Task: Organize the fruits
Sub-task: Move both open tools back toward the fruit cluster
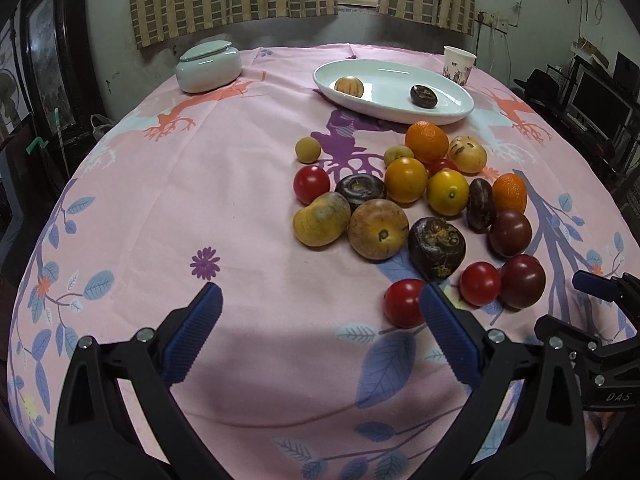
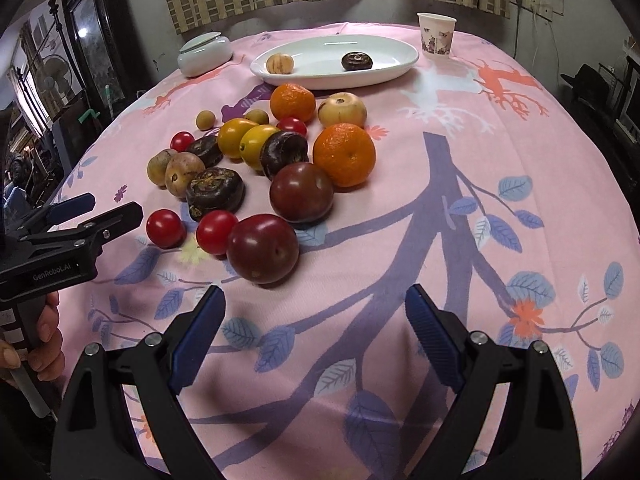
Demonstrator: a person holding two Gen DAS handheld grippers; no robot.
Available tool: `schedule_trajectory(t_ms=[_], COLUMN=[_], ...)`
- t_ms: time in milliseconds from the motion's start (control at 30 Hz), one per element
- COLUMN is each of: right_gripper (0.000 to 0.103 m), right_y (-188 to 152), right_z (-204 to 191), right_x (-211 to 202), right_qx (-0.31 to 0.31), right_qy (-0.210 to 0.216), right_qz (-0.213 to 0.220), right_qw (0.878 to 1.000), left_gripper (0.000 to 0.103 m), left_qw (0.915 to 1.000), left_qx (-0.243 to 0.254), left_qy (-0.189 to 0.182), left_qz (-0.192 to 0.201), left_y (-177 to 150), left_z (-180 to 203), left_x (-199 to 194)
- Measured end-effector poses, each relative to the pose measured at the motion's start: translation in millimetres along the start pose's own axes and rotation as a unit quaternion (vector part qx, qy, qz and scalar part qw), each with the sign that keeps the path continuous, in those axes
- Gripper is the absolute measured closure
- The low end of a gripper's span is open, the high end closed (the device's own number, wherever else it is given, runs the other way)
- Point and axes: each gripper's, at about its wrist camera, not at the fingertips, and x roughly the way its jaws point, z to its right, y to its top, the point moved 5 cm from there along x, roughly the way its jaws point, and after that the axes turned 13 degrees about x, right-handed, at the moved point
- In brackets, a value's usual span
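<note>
A loose pile of fruit lies on the pink tablecloth: oranges, yellow fruits, red tomatoes, dark plums and dark knobbly ones. Behind it a white oval plate holds a pale striped fruit and a dark one. My left gripper is open over bare cloth, and a red tomato sits just past its right finger. My right gripper is open too, nothing between its fingers. A dark red plum lies just beyond its left finger.
A lidded pale ceramic jar stands at the back left, and a paper cup at the back right of the plate. A hand holds the left gripper's handle. Bare cloth lies left of the pile and right of it.
</note>
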Motion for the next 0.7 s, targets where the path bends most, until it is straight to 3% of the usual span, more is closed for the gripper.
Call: schedule_trajectory(t_ms=[167, 600, 667, 700], right_gripper=[0.011, 0.011, 0.011, 0.011], right_y=[-0.7, -1.4, -1.3, -1.2], right_z=[0.7, 0.4, 1.6, 2.3], right_x=[0.6, -5.7, -7.2, -8.0], right_qx=[0.003, 0.003, 0.005, 0.005], right_qy=[0.0, 0.007, 0.006, 0.006], right_qz=[-0.001, 0.003, 0.005, 0.006], right_qw=[1.0, 1.0, 1.0, 1.0], left_gripper=[0.002, 0.004, 0.012, 0.024], left_qw=[0.9999, 0.9989, 0.9984, 0.9981], left_qx=[0.004, 0.035, 0.048, 0.05], left_qy=[-0.003, -0.028, -0.029, -0.036], left_qz=[-0.01, 0.015, 0.003, -0.006], left_y=[-2.9, 3.4, 1.9, 0.3], left_z=[2.9, 24.5, 31.3, 33.6], left_x=[6.8, -1.7, 4.2, 8.1])
